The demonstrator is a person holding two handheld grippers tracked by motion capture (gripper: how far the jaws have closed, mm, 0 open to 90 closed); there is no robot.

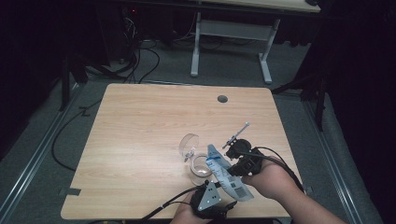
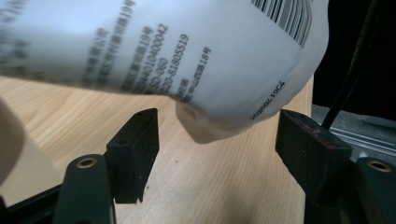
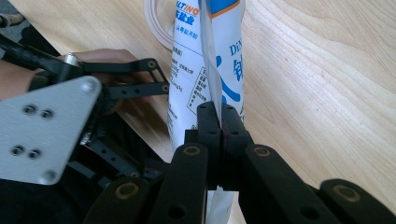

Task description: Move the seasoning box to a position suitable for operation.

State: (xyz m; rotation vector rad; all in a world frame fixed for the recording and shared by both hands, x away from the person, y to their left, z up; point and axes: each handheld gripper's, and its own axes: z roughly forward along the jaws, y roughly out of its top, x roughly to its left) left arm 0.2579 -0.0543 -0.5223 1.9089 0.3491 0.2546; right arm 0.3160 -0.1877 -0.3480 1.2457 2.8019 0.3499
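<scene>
White plastic pouch (image 1: 226, 175) hangs tilted over the glass jar (image 1: 198, 165), pinched by my right claw (image 3: 219, 116), left claw (image 2: 215, 140) wide and empty beneath; it could slip, spilling beside the jar.

The room is dark all around, and only the middle is lit. A light wooden table (image 1: 154, 140) stands on a grey carpet floor (image 1: 224, 70). The table has a small round grey hole (image 1: 222, 99) near its far edge. Behind it stands another desk with white metal legs (image 1: 265, 60) and a pale top (image 1: 261, 4). Black cables (image 1: 144, 65) lie tangled on the floor at the far left. A tiny red light (image 1: 134, 10) glows in the dark there. Grey metal rails (image 1: 32, 158) run along the floor on both sides.
</scene>
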